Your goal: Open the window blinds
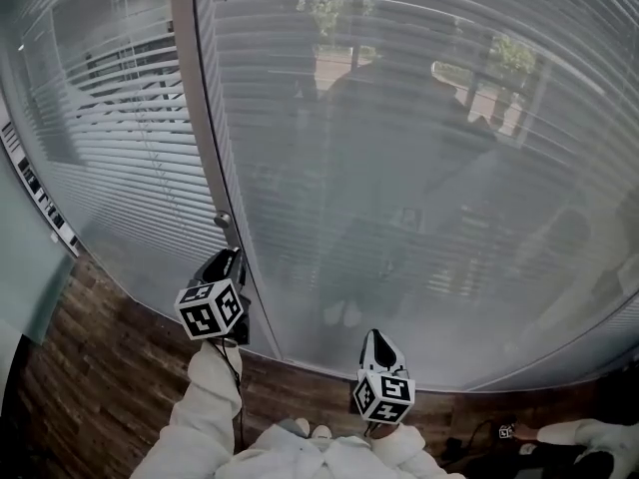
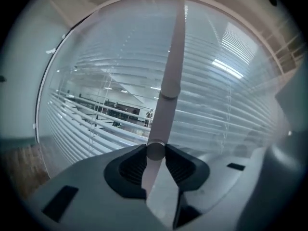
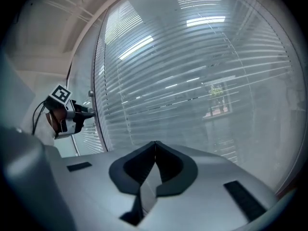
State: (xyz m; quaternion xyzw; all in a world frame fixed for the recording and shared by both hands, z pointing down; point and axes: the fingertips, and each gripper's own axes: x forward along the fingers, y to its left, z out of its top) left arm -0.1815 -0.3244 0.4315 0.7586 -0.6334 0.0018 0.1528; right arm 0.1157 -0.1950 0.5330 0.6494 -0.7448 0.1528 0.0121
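Note:
Pale horizontal blinds (image 1: 399, 168) hang behind glass, their slats partly tilted, so a room shows through them in the left gripper view. A grey upright frame post (image 1: 195, 118) divides the panes. My left gripper (image 1: 232, 257) reaches the post, and its black pads (image 2: 132, 165) are shut on a small round grey knob (image 2: 155, 150). A second small knob (image 1: 222, 220) sits just above it on the post. My right gripper (image 1: 379, 345) hovers lower right, short of the glass, shut with nothing between its jaws (image 3: 154, 148).
Dark wood flooring (image 1: 70, 377) runs below the window. A pale wall panel (image 1: 20, 267) stands at the far left. A thin dark cord (image 1: 215, 138) follows the post. A white sleeve and dark gear (image 1: 584, 442) lie at the bottom right.

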